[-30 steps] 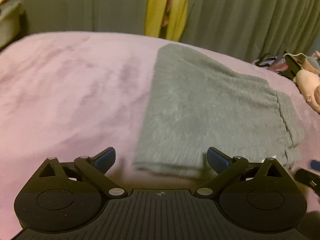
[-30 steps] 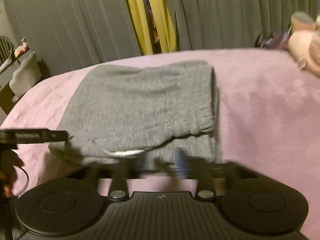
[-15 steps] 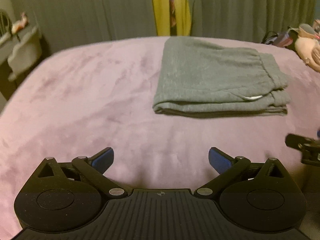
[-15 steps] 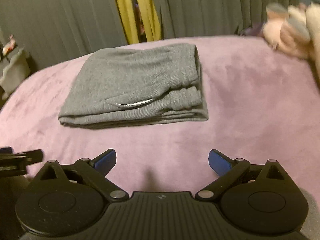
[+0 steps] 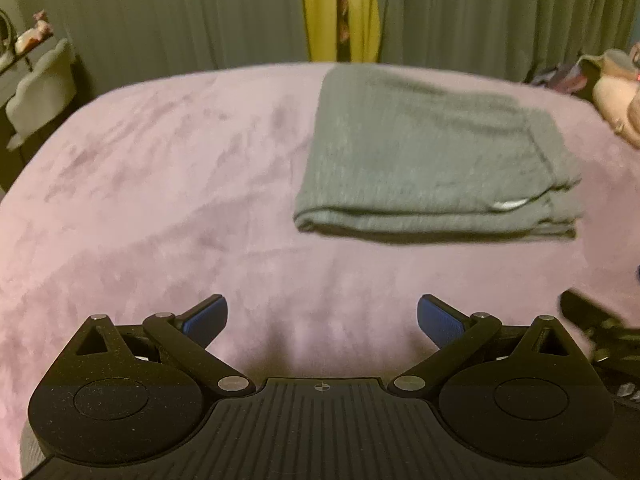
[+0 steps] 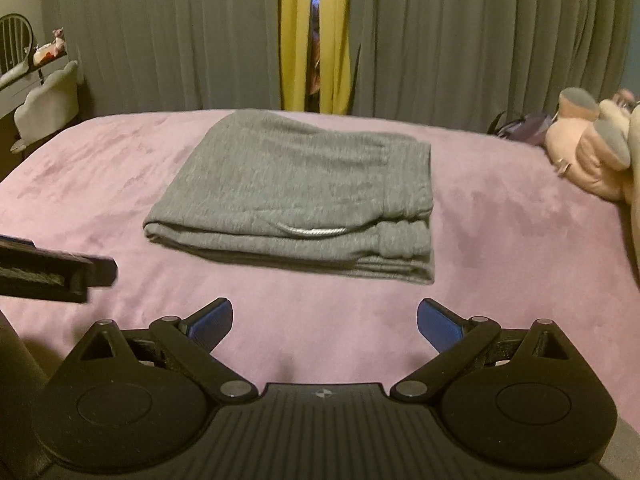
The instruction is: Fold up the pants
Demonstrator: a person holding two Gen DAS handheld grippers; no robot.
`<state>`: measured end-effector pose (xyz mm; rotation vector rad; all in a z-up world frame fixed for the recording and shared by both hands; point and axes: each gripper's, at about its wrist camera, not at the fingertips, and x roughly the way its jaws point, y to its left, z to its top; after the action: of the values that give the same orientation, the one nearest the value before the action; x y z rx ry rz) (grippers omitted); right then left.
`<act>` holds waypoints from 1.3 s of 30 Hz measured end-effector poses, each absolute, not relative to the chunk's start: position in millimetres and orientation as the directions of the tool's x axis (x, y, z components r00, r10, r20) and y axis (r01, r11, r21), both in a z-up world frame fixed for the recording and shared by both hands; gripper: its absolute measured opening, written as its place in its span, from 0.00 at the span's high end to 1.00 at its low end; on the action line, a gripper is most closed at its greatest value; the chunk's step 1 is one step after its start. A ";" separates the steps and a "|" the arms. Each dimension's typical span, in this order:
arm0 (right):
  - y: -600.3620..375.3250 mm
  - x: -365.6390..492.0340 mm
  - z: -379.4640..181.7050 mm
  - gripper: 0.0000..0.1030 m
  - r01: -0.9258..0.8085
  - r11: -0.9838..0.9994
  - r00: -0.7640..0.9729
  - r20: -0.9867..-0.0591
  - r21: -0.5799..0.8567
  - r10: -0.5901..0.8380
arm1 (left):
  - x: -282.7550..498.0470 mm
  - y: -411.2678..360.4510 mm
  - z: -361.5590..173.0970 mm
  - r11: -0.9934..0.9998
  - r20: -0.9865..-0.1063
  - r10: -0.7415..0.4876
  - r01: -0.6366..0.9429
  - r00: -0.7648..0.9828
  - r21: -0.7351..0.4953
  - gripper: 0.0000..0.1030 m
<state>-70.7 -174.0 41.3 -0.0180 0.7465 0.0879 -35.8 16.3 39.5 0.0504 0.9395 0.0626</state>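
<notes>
The grey pants lie folded into a flat rectangle on the purple bed cover, waistband and a pale drawstring at the right end. They also show in the right wrist view. My left gripper is open and empty, held above the bed in front of the pants, apart from them. My right gripper is open and empty too, also in front of the pants. Part of the left gripper shows at the left edge of the right wrist view.
Pink stuffed toys lie at the bed's right side, with a dark bag behind them. Grey and yellow curtains hang behind the bed. A white chair and shelf stand at the far left.
Both grippers have pulled back from the folded pants toward the near side of the bed. The right gripper, shut one second ago, has opened. The pants lie still.
</notes>
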 end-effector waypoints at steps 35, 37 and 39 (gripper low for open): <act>-182.6 -41.5 9.6 0.04 -0.055 0.996 0.732 -0.676 0.067 0.086 | -16.7 0.1 5.6 0.994 -0.826 0.070 0.028 0.560 0.103 0.00; -183.4 -41.3 9.9 0.04 -0.051 0.996 0.732 -0.676 0.068 0.084 | -17.8 -0.2 6.4 0.994 -0.820 0.065 0.033 0.568 0.102 0.00; -184.2 -41.1 10.3 0.04 -0.045 0.996 0.731 -0.677 0.073 0.083 | -17.6 -0.4 5.6 0.994 -0.822 0.067 0.036 0.566 0.105 0.00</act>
<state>-41.1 -184.2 10.3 0.0532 0.7475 0.0701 -17.6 -0.4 5.6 0.1145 0.9692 0.0185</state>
